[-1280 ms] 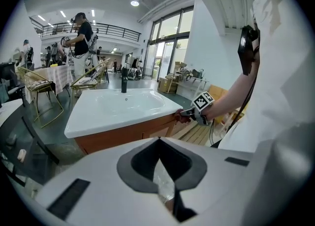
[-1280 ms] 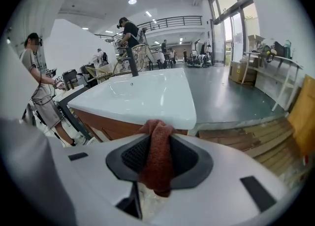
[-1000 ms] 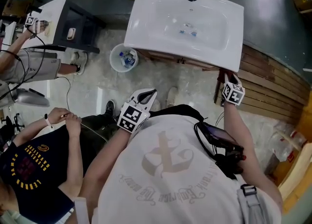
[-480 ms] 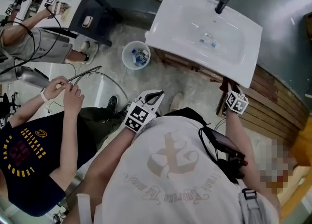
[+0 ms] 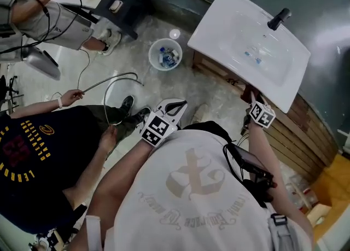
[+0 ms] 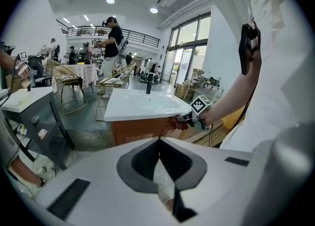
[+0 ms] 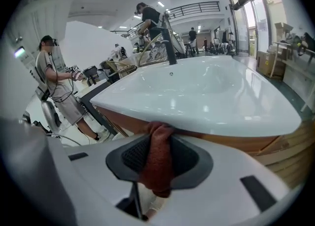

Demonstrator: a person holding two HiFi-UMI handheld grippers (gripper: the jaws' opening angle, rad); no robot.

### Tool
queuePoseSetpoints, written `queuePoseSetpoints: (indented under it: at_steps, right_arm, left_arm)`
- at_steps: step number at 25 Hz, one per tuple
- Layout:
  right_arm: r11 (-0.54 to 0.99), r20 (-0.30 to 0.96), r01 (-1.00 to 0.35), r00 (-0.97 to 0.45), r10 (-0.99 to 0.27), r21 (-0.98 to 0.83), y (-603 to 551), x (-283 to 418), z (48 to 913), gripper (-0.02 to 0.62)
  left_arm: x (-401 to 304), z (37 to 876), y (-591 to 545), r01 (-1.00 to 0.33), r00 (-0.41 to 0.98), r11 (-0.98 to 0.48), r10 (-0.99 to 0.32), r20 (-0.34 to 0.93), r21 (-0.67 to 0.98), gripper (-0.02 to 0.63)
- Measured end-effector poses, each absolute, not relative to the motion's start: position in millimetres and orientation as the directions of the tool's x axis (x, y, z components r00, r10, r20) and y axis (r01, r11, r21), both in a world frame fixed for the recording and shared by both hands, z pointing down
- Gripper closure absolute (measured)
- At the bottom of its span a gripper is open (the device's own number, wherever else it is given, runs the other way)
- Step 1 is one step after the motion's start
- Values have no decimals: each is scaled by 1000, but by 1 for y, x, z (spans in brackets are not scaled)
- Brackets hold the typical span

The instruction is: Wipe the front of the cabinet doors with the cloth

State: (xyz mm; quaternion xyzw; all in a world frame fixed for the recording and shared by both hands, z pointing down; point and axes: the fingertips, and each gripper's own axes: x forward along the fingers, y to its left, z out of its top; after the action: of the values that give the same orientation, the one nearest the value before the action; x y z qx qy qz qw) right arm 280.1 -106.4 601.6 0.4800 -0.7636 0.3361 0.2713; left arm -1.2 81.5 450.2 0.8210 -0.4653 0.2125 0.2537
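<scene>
1. Where the head view looks down, the right gripper (image 5: 249, 94) reaches under the near edge of the white basin (image 5: 240, 31) at upper right, at the wooden cabinet (image 5: 216, 74). The left gripper (image 5: 174, 105) hangs mid-frame over bare floor, well apart from the cabinet. A bucket (image 5: 165, 54) stands left of the cabinet, a person in a dark shirt (image 5: 38, 157) fills the lower left, and slatted wood (image 5: 306, 129) lines the right edge; open floor lies between.
2. In the left gripper view, the left gripper (image 6: 159, 141) has its jaws pressed together with nothing between them. The cabinet (image 6: 138, 132) front faces the camera at centre, with the right gripper (image 6: 181, 119) at its right corner.
3. In the right gripper view, the right gripper (image 7: 157, 144) clamps the red-brown cloth (image 7: 158, 163). The cloth runs as a band from top to bottom of the frame, its bunched upper end pointing at the cabinet (image 7: 231, 140) just under the basin (image 7: 206, 97) rim.
</scene>
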Motion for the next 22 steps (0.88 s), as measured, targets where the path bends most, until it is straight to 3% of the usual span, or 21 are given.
queuePoseSetpoints:
  at_steps: [22]
  right_arm:
    - [366, 698, -842, -535, -476, -396, -110, 116, 598, 474]
  left_arm:
    - [-55, 467, 139, -924, 379, -263, -732, 567, 278, 594]
